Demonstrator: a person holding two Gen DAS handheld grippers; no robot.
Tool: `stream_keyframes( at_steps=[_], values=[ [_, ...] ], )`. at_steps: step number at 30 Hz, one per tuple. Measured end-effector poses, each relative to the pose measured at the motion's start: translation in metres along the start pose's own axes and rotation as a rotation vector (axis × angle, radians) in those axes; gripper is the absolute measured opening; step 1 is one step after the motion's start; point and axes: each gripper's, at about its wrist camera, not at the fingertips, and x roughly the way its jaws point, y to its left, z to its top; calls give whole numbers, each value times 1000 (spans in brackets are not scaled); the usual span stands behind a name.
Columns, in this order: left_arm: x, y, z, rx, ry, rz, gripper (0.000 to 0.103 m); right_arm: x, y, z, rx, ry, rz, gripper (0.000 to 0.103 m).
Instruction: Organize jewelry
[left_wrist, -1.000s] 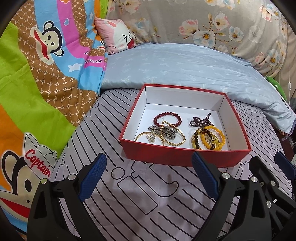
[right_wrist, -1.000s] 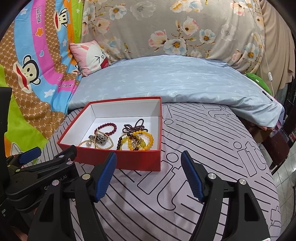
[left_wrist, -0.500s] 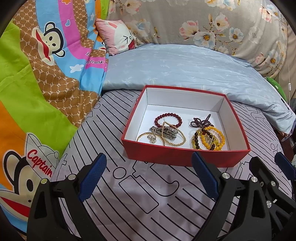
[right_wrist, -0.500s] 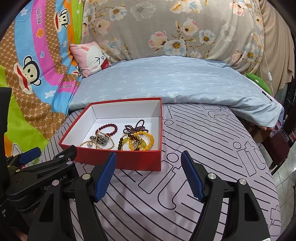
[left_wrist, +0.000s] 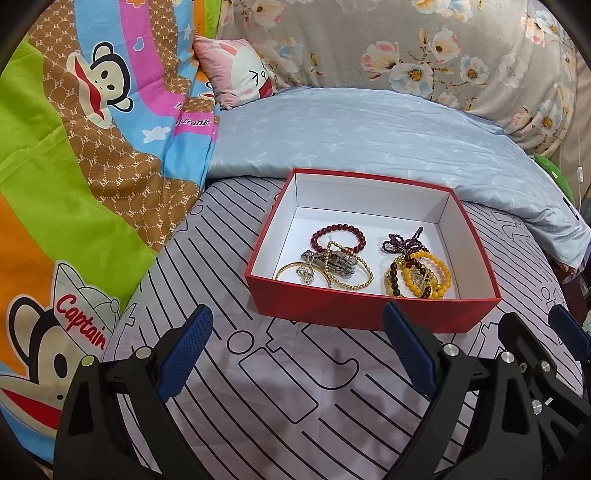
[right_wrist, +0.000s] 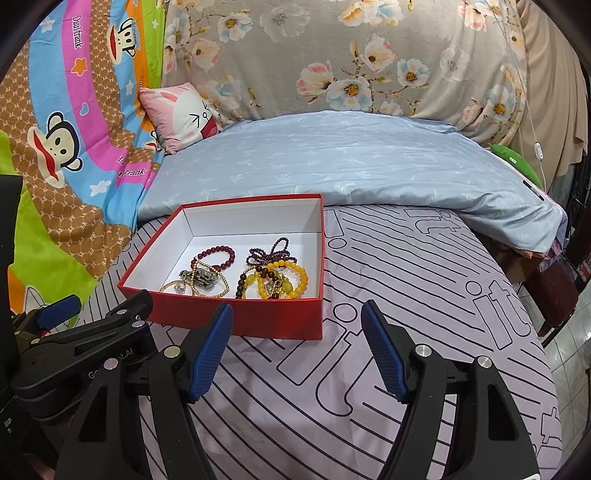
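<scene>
I had both tongs hovering over the near part of the bed, just short of the red box (left_wrist: 369, 314). The left tongs (left_wrist: 295, 354) stood wide apart with nothing between the blue pads; the right tongs (right_wrist: 295, 354) were likewise spread and empty. From the right wrist camera, the left tongs' black frame crowded the lower left and hid the box's near left corner.

Nothing lay between the tongs and the box. Behind it a pale blue quilt (left_wrist: 369, 140) was bunched along the far side of the bed, touching the box's far edge. A pink rabbit cushion (left_wrist: 240, 74) sat near the far left corner, against a monkey-print blanket (left_wrist: 74, 166), and a floral cover (right_wrist: 332, 55) rose behind.

The box lay open on the striped grey bedsheet (right_wrist: 406, 295), long axis running across the bed. Inside, all toward its near wall: a dark red bead bracelet (left_wrist: 338, 236), a gold chain (left_wrist: 354, 273) over a metal piece, a gold bangle (left_wrist: 291, 269), a purple bead strand (left_wrist: 402, 242) and a yellow bead bracelet (left_wrist: 424, 275).

Tiled floor showed past the bed's right edge.
</scene>
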Motion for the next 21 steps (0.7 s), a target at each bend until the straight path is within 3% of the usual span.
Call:
stream_keyframes(
  at_steps=[21],
  values=[
    [1, -3, 1, 29, -14, 29, 90, -4, 0, 0, -6, 4, -1, 71]
  ],
)
